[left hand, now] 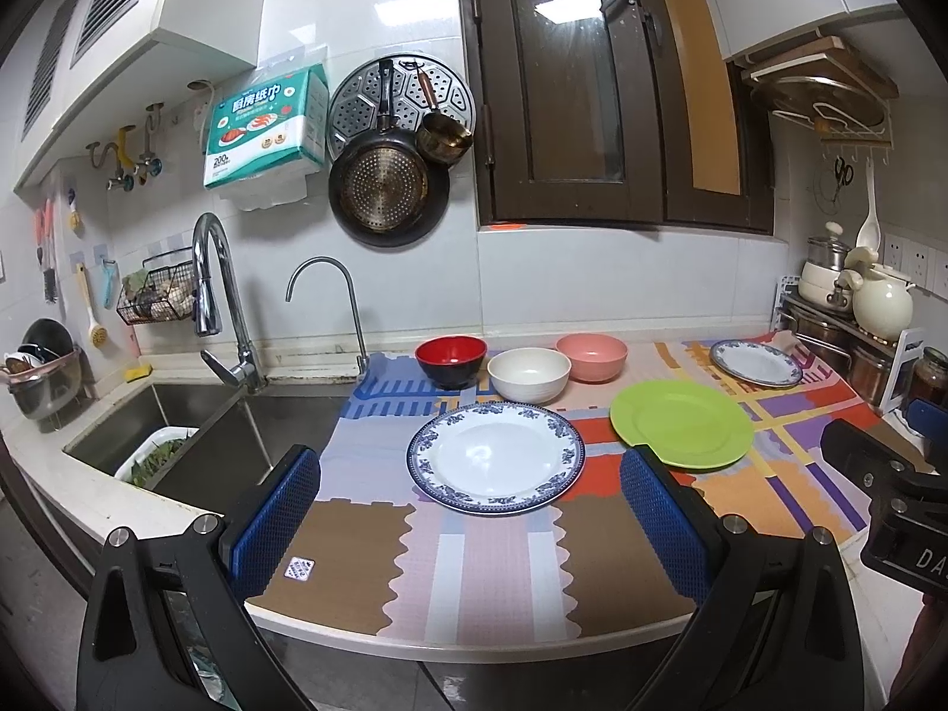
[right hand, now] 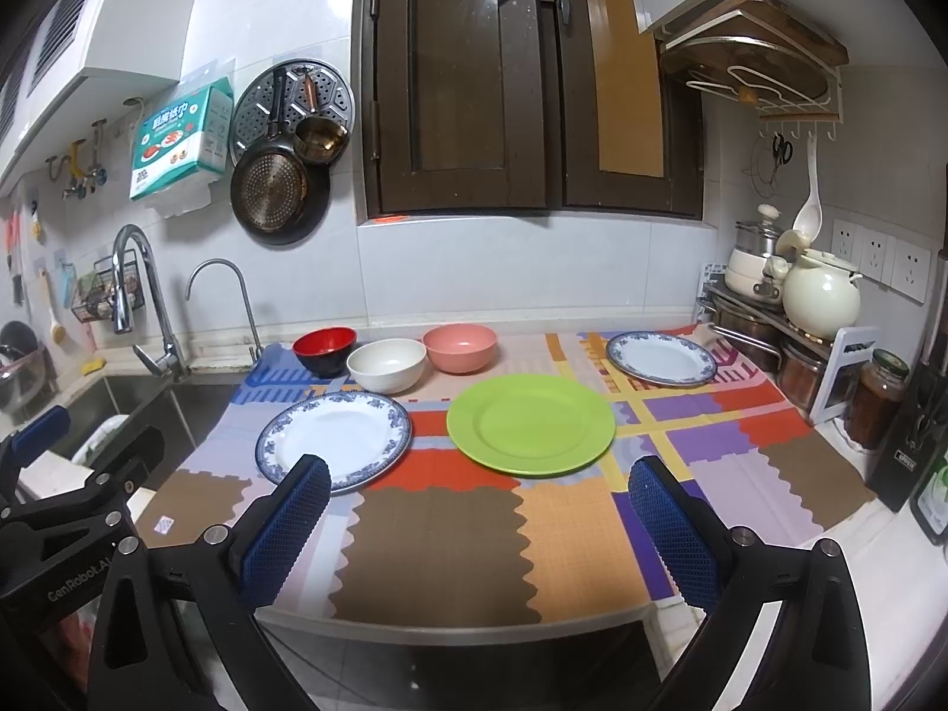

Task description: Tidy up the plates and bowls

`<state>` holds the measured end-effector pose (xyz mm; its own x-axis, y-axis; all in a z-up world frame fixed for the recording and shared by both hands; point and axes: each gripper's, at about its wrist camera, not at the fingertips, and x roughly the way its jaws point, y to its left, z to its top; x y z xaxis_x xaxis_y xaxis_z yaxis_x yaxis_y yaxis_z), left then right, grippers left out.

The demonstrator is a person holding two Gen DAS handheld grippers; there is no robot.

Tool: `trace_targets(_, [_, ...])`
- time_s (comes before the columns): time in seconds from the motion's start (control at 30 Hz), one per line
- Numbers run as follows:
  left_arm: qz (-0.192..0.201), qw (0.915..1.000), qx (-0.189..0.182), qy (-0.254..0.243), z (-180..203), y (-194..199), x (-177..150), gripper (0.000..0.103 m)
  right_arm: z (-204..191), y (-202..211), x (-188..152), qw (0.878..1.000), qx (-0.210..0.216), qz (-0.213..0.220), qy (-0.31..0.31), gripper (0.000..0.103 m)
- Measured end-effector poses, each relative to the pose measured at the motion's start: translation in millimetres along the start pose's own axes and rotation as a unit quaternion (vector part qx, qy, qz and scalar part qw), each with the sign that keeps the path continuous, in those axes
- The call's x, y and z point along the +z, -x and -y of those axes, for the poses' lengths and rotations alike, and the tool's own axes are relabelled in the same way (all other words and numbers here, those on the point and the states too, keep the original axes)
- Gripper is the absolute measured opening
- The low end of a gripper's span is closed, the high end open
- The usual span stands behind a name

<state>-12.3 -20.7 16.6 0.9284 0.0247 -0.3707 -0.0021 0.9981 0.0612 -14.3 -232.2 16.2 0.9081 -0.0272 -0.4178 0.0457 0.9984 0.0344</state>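
Note:
On the patterned mat lie a blue-rimmed white plate, a green plate to its right, and a second blue-rimmed plate at the far right. Behind them stand a red-and-black bowl, a cream bowl and a pink bowl. My left gripper is open near the counter's front edge, short of the near blue-rimmed plate. My right gripper is open too, short of the green plate. Both hold nothing.
A steel sink with two taps lies left of the mat, a white basket of greens inside it. Pots, a cream kettle and jars crowd the right corner. Pans hang on the wall.

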Motion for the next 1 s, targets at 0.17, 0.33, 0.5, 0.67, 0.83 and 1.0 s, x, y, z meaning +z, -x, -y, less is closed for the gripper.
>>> trace_targets(0.17, [0.000,1.0000,0.000,0.000,-0.3,0.2,-0.1,0.103,-0.6,0.1,-0.8,1.000,0.000,0.001,0.000,0.102])
trace_targets(0.33, [0.000,1.0000,0.002,-0.001,0.2,0.3,-0.5,0.103,0.5,0.0,-0.6,1.000,0.002,0.000,0.000,0.102])
trace_targets(0.5, [0.000,1.0000,0.004,0.000,1.8,0.2,-2.1,0.103,3.4,-1.8,-0.4,1.000,0.006,-0.002,0.000,0.102])
trace_targets(0.67, [-0.002,1.0000,0.008,-0.002,9.0,-1.0,-2.5,0.103,11.8,-7.4,-1.1,1.000,0.008,-0.004,0.000,0.102])
trace_targets(0.83, [-0.020,0.9997,0.016,-0.003,19.6,-10.0,-1.8,0.103,19.6,-19.6,-1.5,1.000,0.010,-0.015,0.002,0.102])
trace_targets(1.0, [-0.034,0.9987,0.039,0.007,23.5,-18.1,-7.5,0.103,21.9,-35.7,-5.4,0.999,0.033,-0.027,0.008,0.102])
